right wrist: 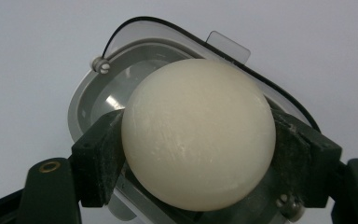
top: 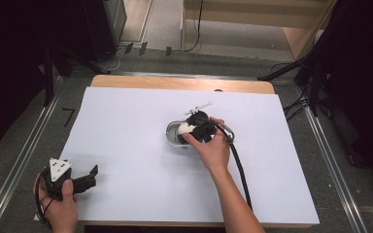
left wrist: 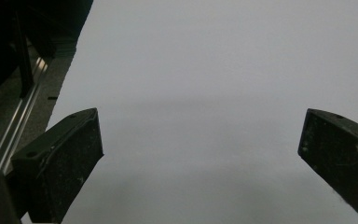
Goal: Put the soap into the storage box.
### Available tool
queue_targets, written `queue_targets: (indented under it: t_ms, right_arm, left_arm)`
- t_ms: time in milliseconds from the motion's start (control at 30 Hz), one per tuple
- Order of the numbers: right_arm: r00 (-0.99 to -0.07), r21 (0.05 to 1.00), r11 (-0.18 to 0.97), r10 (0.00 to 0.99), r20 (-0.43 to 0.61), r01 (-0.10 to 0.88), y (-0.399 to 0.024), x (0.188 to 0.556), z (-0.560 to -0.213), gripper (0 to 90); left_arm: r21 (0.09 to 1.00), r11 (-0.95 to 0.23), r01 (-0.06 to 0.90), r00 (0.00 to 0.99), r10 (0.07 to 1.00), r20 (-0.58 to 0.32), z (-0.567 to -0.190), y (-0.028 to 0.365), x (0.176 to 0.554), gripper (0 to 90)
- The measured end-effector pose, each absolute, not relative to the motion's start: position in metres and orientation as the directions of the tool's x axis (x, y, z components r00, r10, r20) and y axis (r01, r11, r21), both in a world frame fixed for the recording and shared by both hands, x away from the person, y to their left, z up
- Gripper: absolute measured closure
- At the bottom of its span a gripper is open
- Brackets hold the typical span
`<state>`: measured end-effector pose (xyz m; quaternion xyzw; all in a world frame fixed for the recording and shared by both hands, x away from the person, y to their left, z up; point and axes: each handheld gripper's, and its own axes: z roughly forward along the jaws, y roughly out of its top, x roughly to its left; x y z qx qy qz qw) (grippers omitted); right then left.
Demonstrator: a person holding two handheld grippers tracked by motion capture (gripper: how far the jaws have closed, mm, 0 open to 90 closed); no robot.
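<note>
Right gripper [right wrist: 198, 140] is clamped on a cream-white smooth ball [right wrist: 198, 135] right over the grey rounded plastic container [right wrist: 81, 100]. Left gripper [top: 85, 177] sits spread wide near the white table's [top: 126, 145] left near edge, loads of bare room between.

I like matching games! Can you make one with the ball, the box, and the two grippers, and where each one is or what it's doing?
Things:
1. ball
2. box
3. left gripper
4. right gripper

States:
A. open, at the near left corner of the white sheet
B. grey, open, sits on the sheet near the middle of the table
C. cream, round, gripped from both sides
D. shut on something, right over the box

Pairs: 1-C, 2-B, 3-A, 4-D
</note>
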<state>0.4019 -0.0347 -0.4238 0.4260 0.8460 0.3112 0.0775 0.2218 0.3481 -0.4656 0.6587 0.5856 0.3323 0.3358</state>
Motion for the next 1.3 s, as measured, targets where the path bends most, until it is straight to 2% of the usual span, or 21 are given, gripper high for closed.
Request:
queue_targets:
  t_ms: [533, 1300]
  right_arm:
    - [-0.607, 0.64, 0.385, 0.778, 0.162, 0.665, -0.05, 0.396, -0.412, 22.3]
    - [-0.583, 0.672, 0.333, 0.792, 0.181, 0.661, -0.095, 0.372, -0.416, 20.8]
  left_arm:
    - [0.831, -0.092, 0.548, 0.093, 0.994, 0.049, -0.466, 0.348, 0.222, 0.1]
    - [0.828, -0.107, 0.551, 0.098, 0.993, 0.063, -0.466, 0.347, 0.222, 0.1]
